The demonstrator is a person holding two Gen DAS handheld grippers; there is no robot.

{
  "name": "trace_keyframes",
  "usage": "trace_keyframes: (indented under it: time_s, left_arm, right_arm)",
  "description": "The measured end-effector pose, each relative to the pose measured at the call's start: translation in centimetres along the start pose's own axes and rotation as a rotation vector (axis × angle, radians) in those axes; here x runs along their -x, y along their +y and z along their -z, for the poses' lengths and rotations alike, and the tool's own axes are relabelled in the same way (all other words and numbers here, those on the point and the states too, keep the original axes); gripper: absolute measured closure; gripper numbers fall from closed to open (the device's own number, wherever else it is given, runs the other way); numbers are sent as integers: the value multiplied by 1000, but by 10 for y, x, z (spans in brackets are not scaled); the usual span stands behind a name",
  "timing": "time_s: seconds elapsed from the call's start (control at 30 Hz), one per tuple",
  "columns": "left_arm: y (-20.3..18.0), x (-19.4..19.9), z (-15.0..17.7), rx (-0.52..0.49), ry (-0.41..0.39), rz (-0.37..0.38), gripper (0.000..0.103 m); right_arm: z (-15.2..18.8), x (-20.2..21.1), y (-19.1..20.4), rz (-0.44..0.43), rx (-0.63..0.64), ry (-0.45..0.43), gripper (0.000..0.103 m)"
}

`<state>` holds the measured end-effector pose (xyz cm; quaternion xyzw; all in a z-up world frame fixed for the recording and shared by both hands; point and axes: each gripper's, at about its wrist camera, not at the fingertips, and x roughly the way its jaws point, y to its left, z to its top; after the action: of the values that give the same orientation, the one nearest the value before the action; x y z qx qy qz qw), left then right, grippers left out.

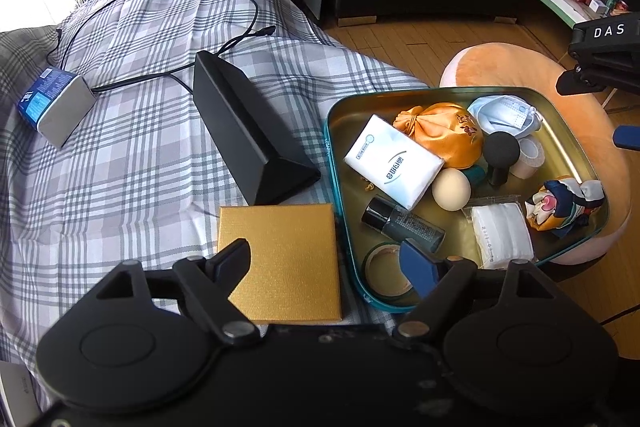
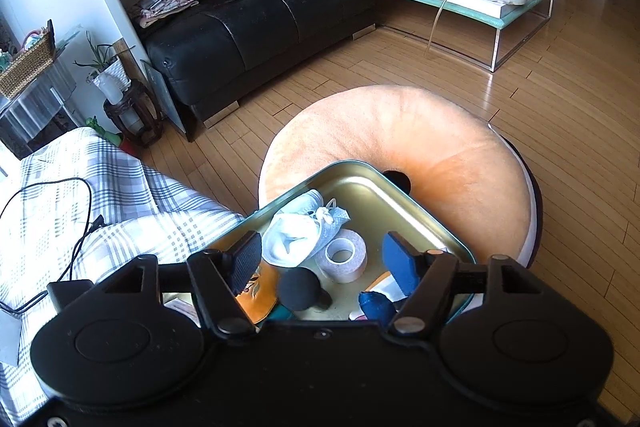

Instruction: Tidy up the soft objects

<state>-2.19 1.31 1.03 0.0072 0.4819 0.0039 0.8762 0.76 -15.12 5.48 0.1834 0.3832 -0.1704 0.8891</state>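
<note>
On your left, the left tongs [image 1: 326,259] hang released with nothing between the pads, above the gold box [image 1: 280,263] that lies on the checked cloth of the bed [image 1: 132,147], just beside the teal-rimmed tin tray [image 1: 334,163]. The soft things are all in that tray: moving rightward, the white tissue pack [image 1: 394,161] leans on the orange satin pouch [image 1: 444,135], both light and squashy, so take the pack across its short sides and the pouch by its gathered neck, since the satin will likely slip. The egg-shaped object [image 1: 451,189] beside them looks fragile; steer clear of it. Further right the crumpled face mask [image 1: 504,115] is nearly weightless and best pinched at a fold, and the wrapped cotton pads [image 1: 502,233] have slick film, so grip the middle firmly. The patterned cloth bundle [image 1: 568,205] sits at the tray's right edge. Your right tongs [image 2: 320,263] stand spread and empty over the mask [image 2: 298,235] and tape roll [image 2: 341,254], touching neither as far as the view shows.
</note>
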Motion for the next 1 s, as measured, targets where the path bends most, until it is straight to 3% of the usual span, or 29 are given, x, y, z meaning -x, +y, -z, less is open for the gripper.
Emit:
trace_keyframes:
  time_s: [0.67,1.0]
  left_arm:
    - [4,18,8,38,-10,-38,16]
    - [3,30,16,60,-15,-32,16]
  right_arm:
    - [18,1,19,25,179,22,39]
    - [36,10,20,-17,274,52,39]
